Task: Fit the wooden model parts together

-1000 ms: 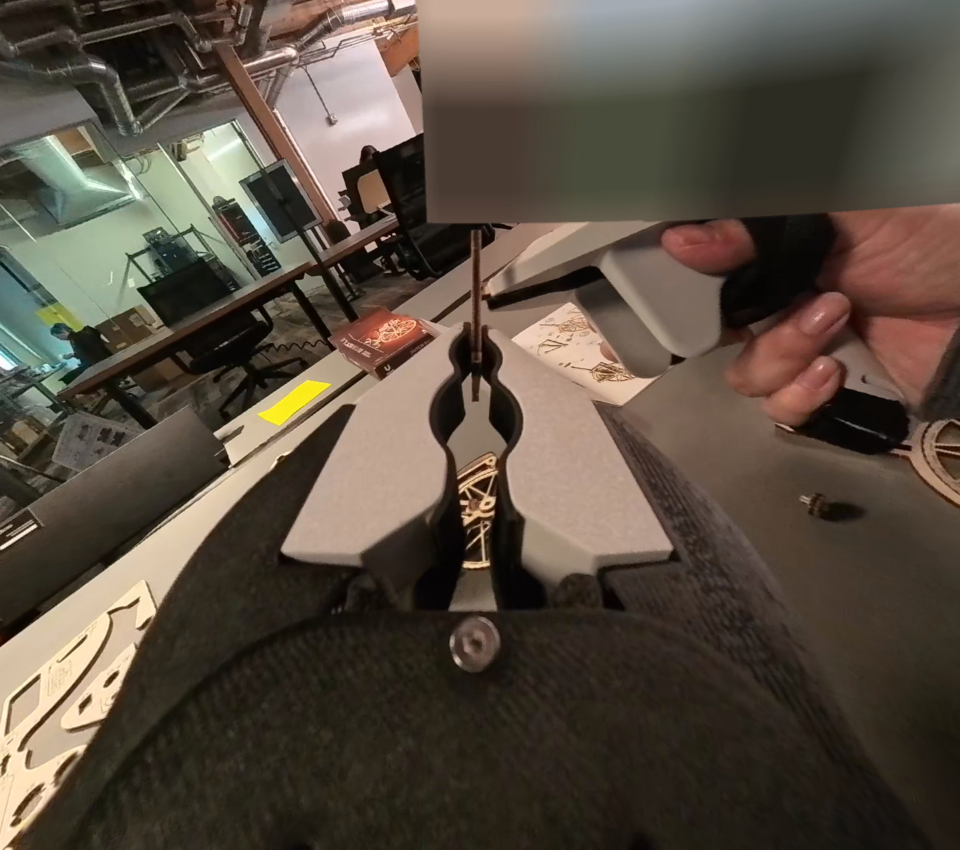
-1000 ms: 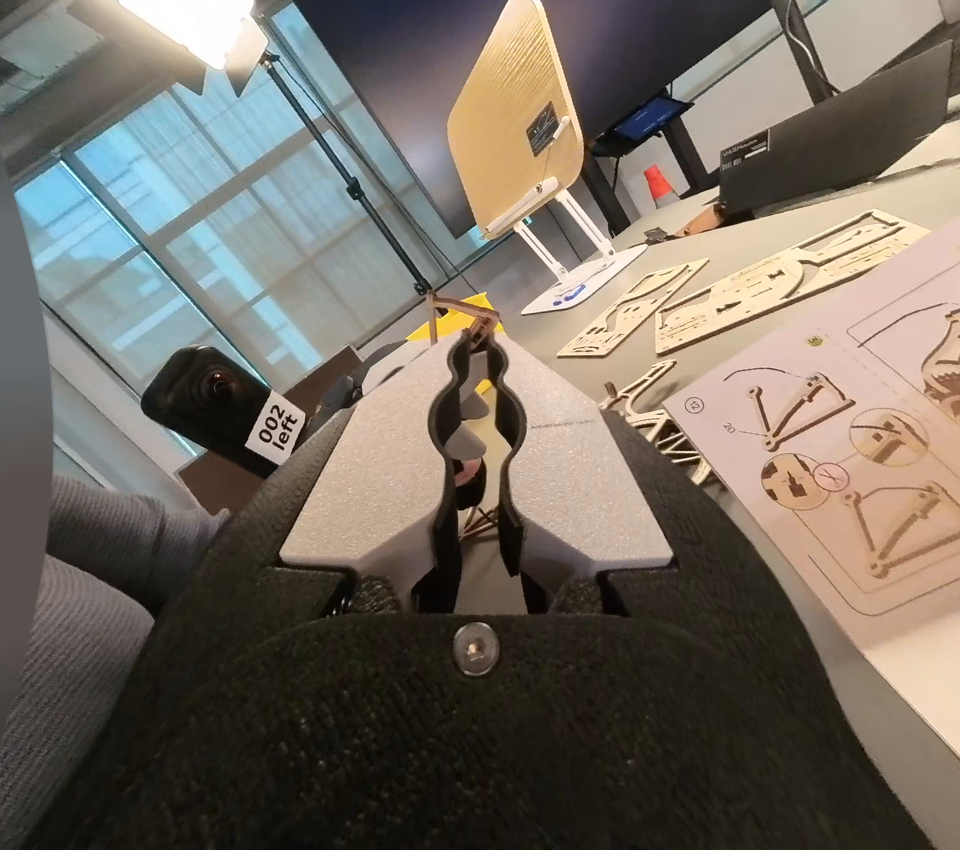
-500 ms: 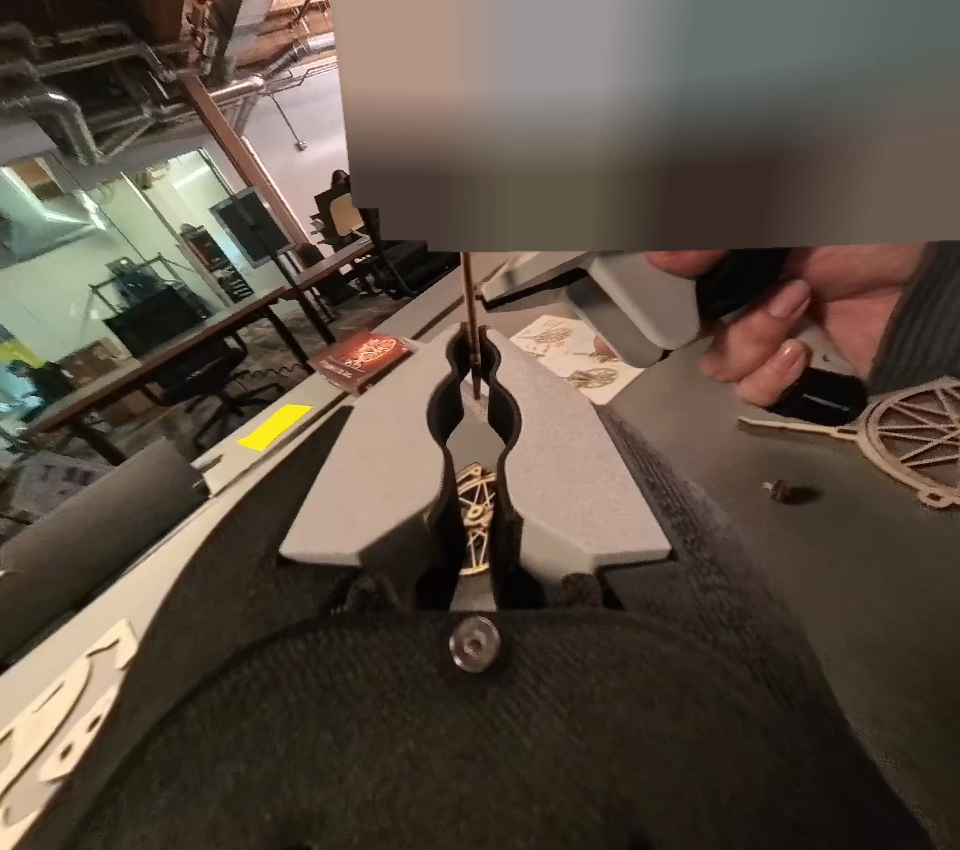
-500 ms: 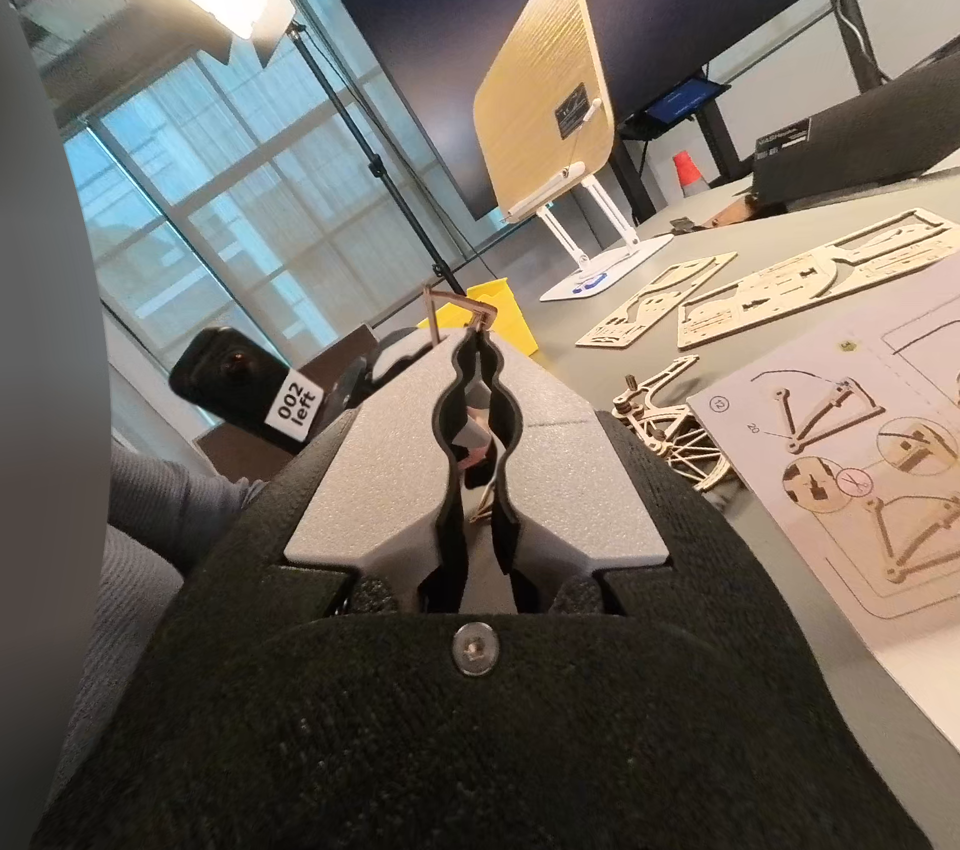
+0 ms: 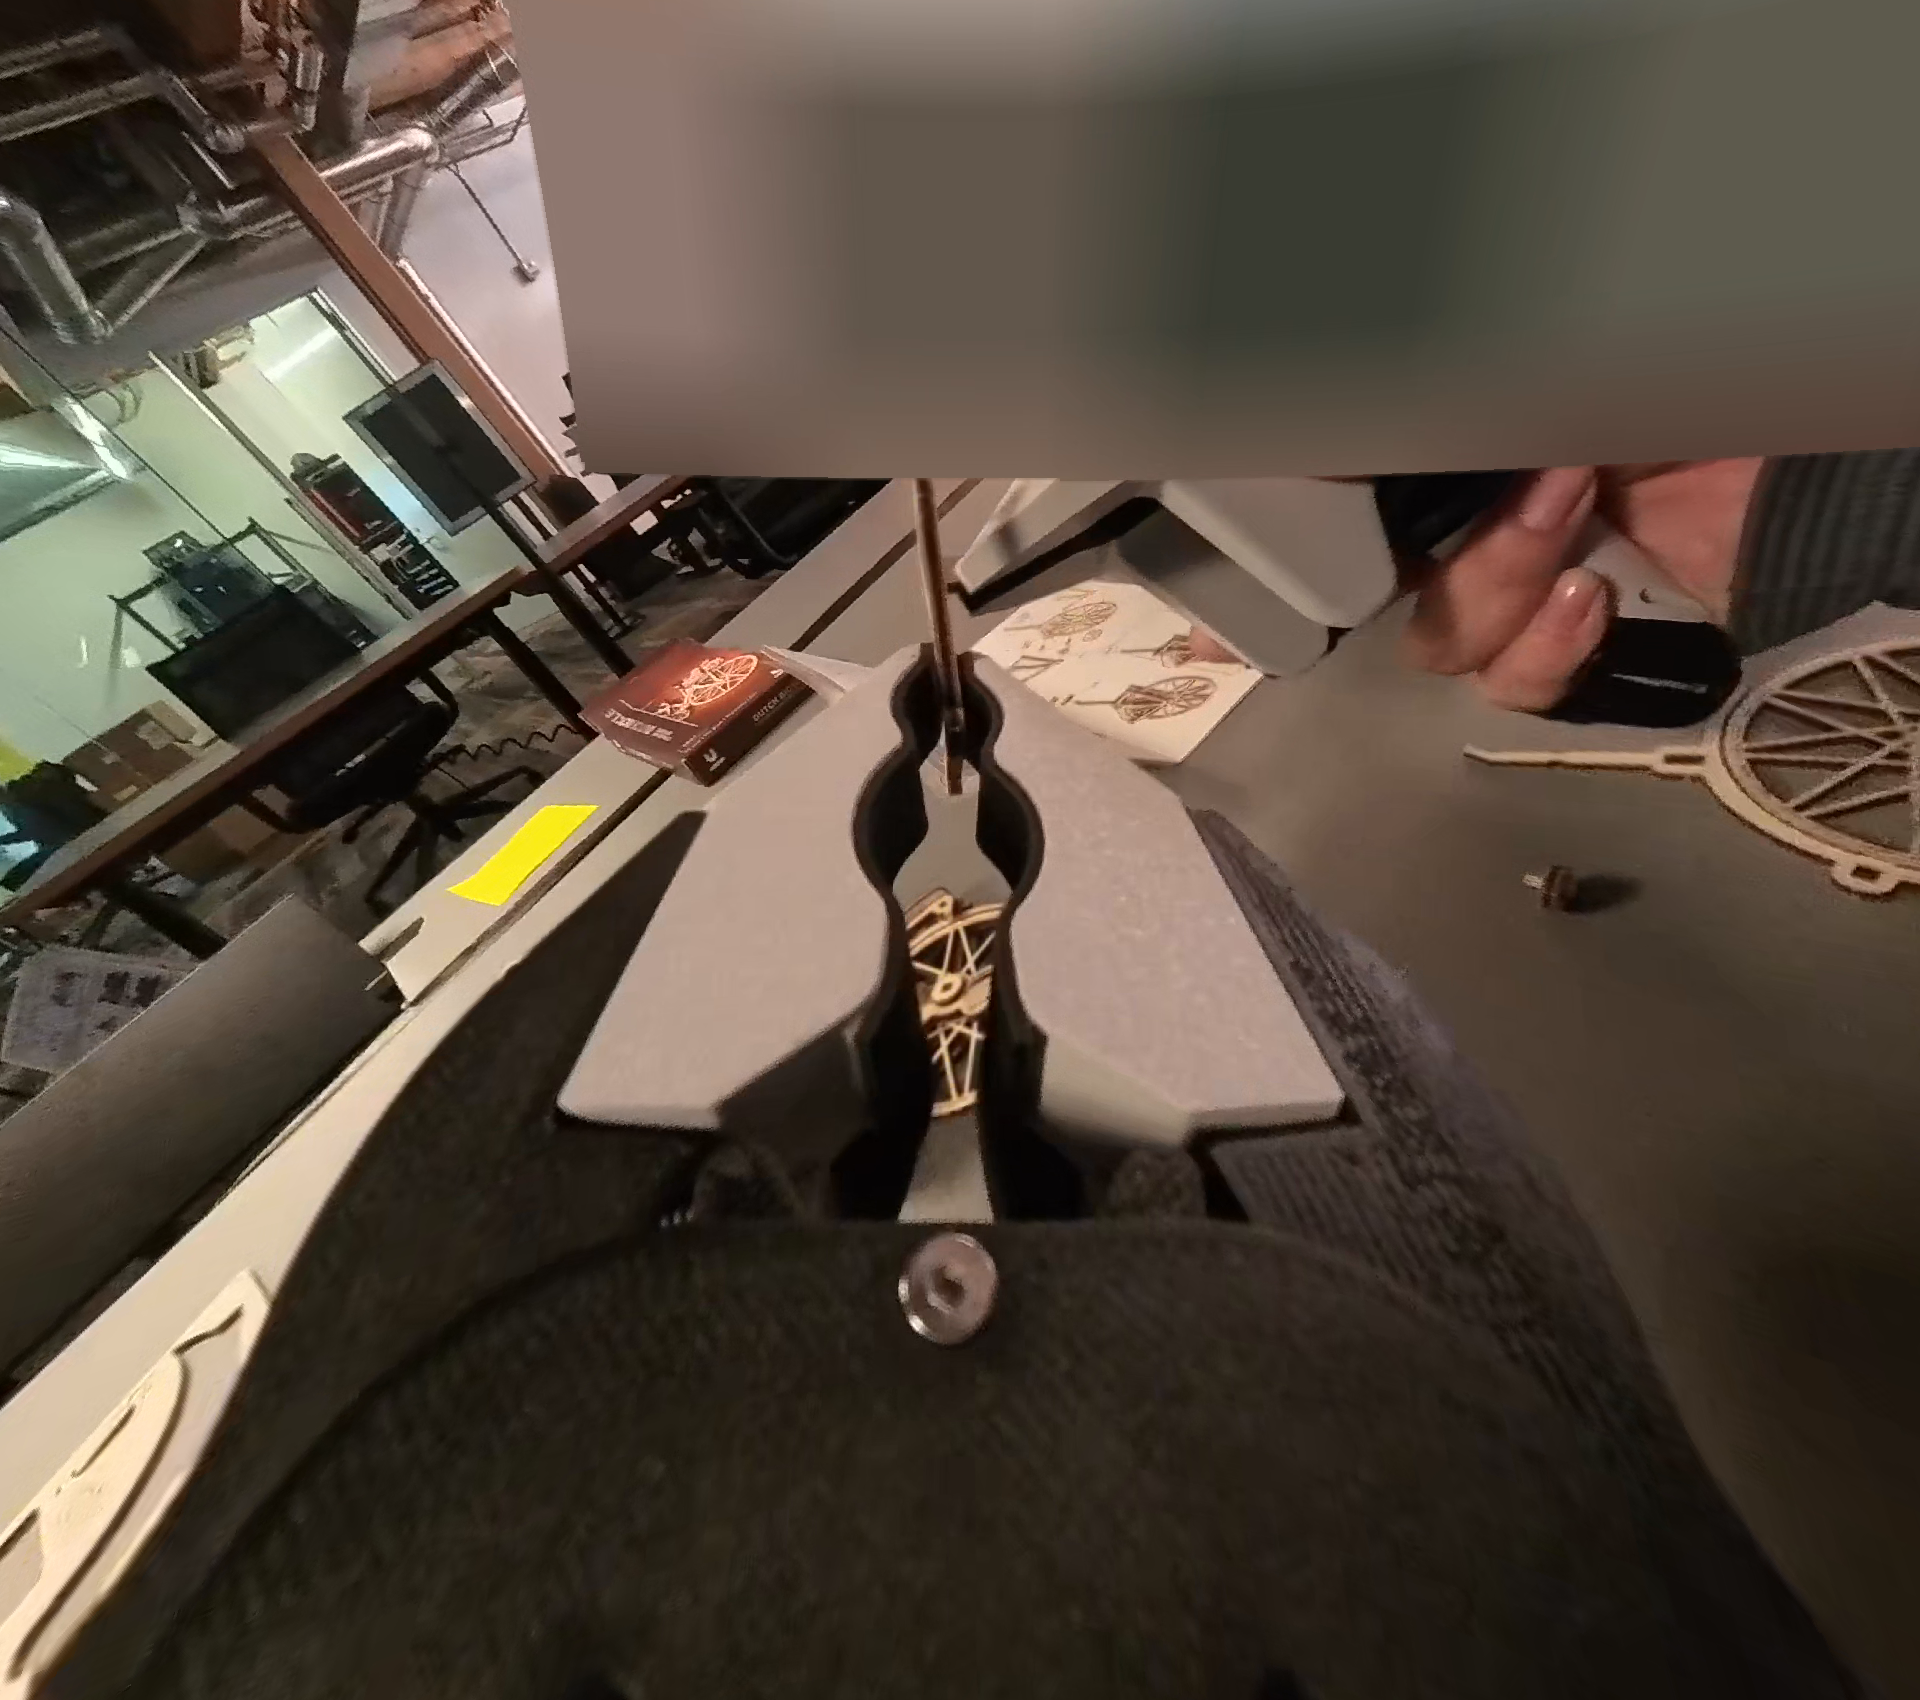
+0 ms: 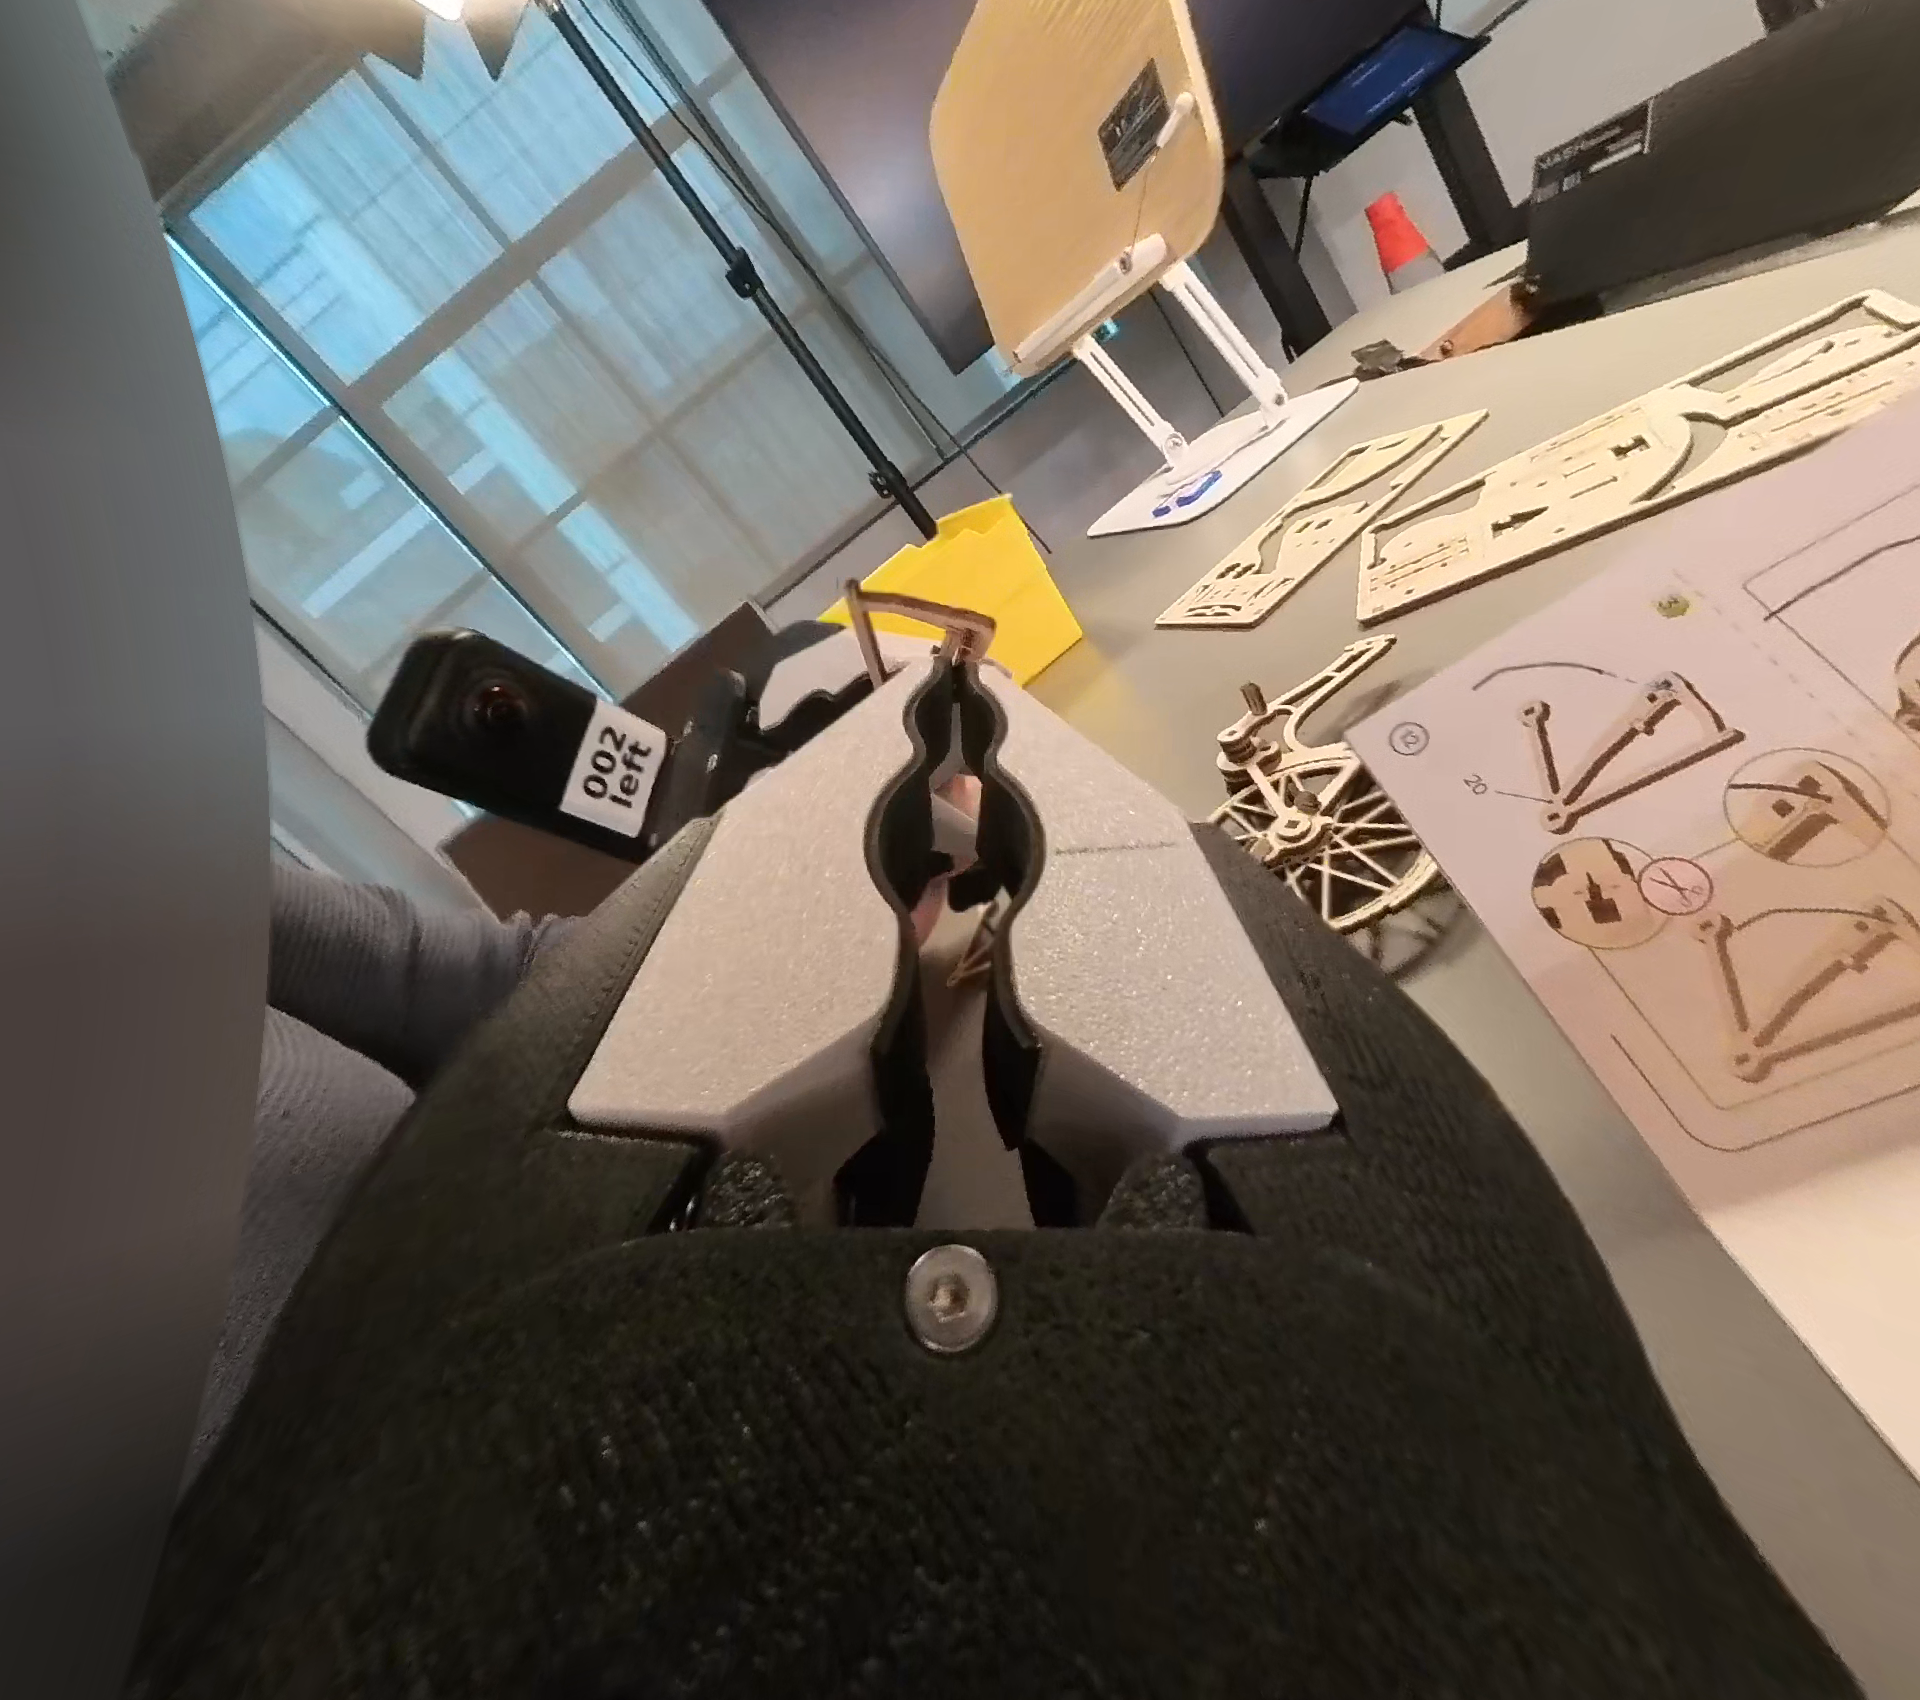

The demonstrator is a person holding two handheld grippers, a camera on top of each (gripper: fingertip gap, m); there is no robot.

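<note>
1. The left tool (image 5: 951, 720) is clamped on a thin wooden part (image 5: 938, 611), seen edge-on and raised above the grey tabletop (image 5: 1455, 975)
2. The right tool (image 6: 956, 679) pinches the same bent wooden part (image 6: 914, 611) at its corner
3. A spoked wooden wheel (image 5: 1849, 777) lies flat on the tabletop

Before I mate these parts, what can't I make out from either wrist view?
- Left wrist view: top of the thin wooden strip in the left tool, covered by the blur patch.
- Right wrist view: the bent wooden piece in the right tool; its lower part sits behind the fingers.
- Either view: the joint itself.
</note>
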